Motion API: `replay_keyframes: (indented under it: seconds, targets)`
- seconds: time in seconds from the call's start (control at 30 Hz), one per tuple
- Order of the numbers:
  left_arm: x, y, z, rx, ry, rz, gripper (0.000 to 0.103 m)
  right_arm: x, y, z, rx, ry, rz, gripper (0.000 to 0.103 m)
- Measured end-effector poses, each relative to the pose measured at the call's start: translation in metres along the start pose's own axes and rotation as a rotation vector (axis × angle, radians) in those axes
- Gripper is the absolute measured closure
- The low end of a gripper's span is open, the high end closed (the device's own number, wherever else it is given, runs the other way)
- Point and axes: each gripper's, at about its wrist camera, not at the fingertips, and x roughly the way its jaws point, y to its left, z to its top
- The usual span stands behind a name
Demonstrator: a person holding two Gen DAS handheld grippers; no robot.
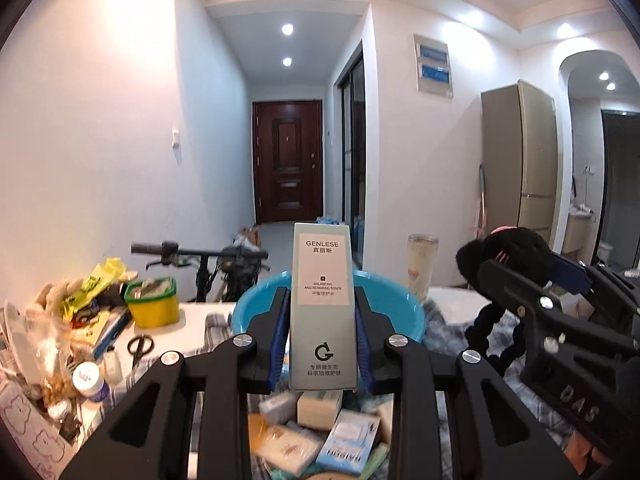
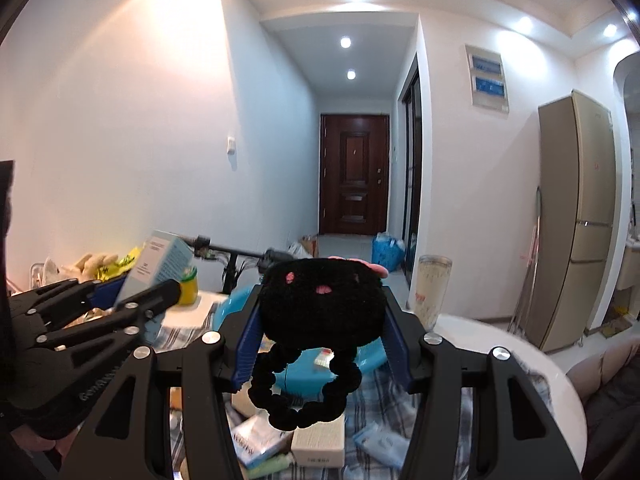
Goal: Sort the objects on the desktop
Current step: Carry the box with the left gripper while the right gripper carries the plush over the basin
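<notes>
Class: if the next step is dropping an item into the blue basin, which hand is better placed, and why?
Probably left: the left gripper holds the toner box directly before the blue basin; the right gripper's plush sits off to its side.

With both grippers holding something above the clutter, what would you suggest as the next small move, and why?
Probably carry the left gripper forward and lower the GENLESE toner box toward the blue basin. The box is clamped upright between the pads, clear of the packets below, and the basin sits directly behind it. The right gripper, shut on the black plush toy, could follow.
</notes>
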Motion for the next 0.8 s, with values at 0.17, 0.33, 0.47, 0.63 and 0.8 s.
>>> replay_keyframes:
  seconds: [0.17, 0.33, 0.47, 0.63, 0.8]
  targets:
    - [-0.012, -0.002, 0.030, -0.005, -0.091, 0.003, 0.071, -0.010, 0.001, 0.023, -0.020, -0.070, -0.023, 0.050]
    - [-0.027, 0.004, 0.053, -0.021, -0.188, 0.022, 0.071, -0.010, 0.006, 0.046, -0.054, -0.134, -0.056, 0.050]
    - [-0.028, 0.012, 0.062, -0.032, -0.216, 0.027, 0.071, -0.011, 0.006, 0.061, -0.028, -0.180, -0.054, 0.050]
    - [-0.023, 0.011, 0.075, -0.029, -0.244, -0.001, 0.071, -0.005, 0.007, 0.075, -0.005, -0.209, -0.052, 0.050]
    - [-0.020, 0.010, 0.084, -0.058, -0.276, -0.032, 0.071, 0.005, 0.011, 0.083, 0.005, -0.217, -0.042, 0.050]
